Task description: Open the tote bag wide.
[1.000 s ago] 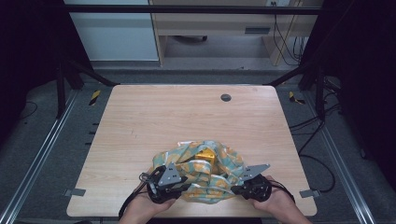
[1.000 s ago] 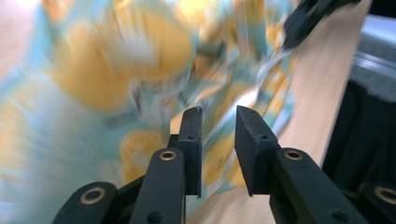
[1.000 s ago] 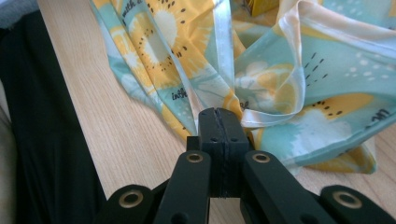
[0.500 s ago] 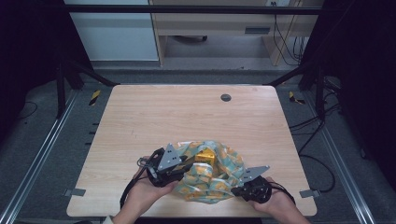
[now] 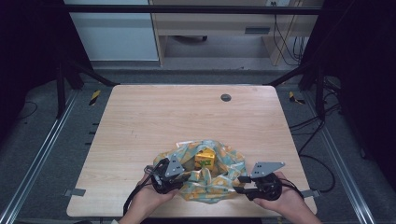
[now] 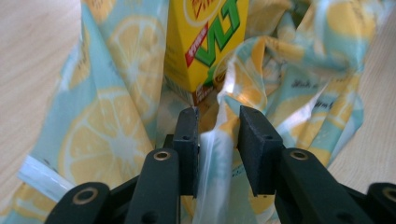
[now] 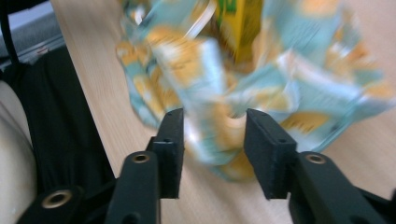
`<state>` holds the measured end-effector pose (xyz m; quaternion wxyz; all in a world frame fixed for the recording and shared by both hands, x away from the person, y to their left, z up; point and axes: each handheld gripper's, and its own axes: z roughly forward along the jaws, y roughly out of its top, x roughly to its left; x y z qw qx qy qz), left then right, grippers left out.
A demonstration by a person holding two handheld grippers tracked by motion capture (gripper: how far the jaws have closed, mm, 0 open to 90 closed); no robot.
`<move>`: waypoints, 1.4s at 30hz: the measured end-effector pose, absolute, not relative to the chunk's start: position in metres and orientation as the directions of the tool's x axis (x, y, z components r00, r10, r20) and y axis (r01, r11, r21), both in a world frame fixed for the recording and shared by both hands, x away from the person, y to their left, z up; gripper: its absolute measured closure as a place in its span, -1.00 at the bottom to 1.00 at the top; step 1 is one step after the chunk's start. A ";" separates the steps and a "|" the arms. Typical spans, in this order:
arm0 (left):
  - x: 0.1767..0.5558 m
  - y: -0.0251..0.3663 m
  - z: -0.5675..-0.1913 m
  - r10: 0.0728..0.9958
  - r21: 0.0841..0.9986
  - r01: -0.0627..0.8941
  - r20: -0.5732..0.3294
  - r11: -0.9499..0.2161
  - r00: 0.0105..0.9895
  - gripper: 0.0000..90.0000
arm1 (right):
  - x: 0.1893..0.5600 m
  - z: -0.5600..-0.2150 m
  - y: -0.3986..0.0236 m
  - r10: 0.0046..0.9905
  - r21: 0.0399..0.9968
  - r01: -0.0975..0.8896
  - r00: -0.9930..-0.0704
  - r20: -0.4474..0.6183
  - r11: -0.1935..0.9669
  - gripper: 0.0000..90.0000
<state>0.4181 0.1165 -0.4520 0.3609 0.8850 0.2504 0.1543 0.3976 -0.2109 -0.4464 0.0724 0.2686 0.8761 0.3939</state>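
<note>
A lemon-print plastic bag (image 5: 219, 179) lies crumpled near the table's front edge, with a yellow drink carton (image 5: 205, 159) standing upright inside it. My left gripper (image 5: 183, 174) is at the bag's left side. In the left gripper view its jaws (image 6: 218, 116) pinch a fold of bag film (image 6: 212, 158), and the carton (image 6: 205, 42) is just beyond. My right gripper (image 5: 239, 185) is at the bag's right side. Its jaws (image 7: 214, 116) have just been opening and stand apart, with blurred bag (image 7: 299, 98) past them and no pad pressing on it.
The wooden table (image 5: 187, 116) stretches bare behind the bag, with a dark cable hole (image 5: 226, 97) near its far edge. Metal frame rails (image 5: 42, 154) run along both sides. The person's dark clothing (image 7: 56, 116) is close behind the front edge.
The left gripper went out along the bag's left side, then came back toward the front edge. The right gripper's jaws opened and it shifted slightly right. The bag has spread, showing more carton.
</note>
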 end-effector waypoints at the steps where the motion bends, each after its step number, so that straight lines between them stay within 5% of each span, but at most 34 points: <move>1: 0.419 0.117 -0.454 0.555 0.713 0.334 0.093 -0.617 0.827 0.54 | 0.399 -0.442 -0.211 0.531 0.737 0.409 -0.844 0.080 0.538 0.25; 15: 0.409 0.117 -0.474 0.537 0.686 0.323 0.117 -0.652 0.835 0.55 | 0.458 -0.423 -0.169 0.586 0.751 0.403 -0.810 0.026 0.524 -0.06; 18: 0.408 0.117 -0.477 0.535 0.679 0.320 0.128 -0.661 0.835 0.56 | 0.473 -0.428 -0.162 0.599 0.725 0.426 -0.801 0.023 0.542 0.19; 21: 0.409 0.118 -0.479 0.537 0.678 0.323 0.127 -0.661 0.834 0.57 | 0.484 -0.429 -0.161 0.605 0.712 0.442 -0.796 0.031 0.546 0.74; 24: 0.412 0.119 -0.482 0.541 0.673 0.328 0.128 -0.663 0.831 0.58 | 0.495 -0.428 -0.161 0.617 0.715 0.458 -0.785 0.048 0.528 0.99; 42: 0.415 0.123 -0.491 0.538 0.652 0.341 0.122 -0.677 0.834 0.61 | 0.543 -0.457 -0.166 0.693 0.663 0.589 -0.707 0.145 0.462 1.00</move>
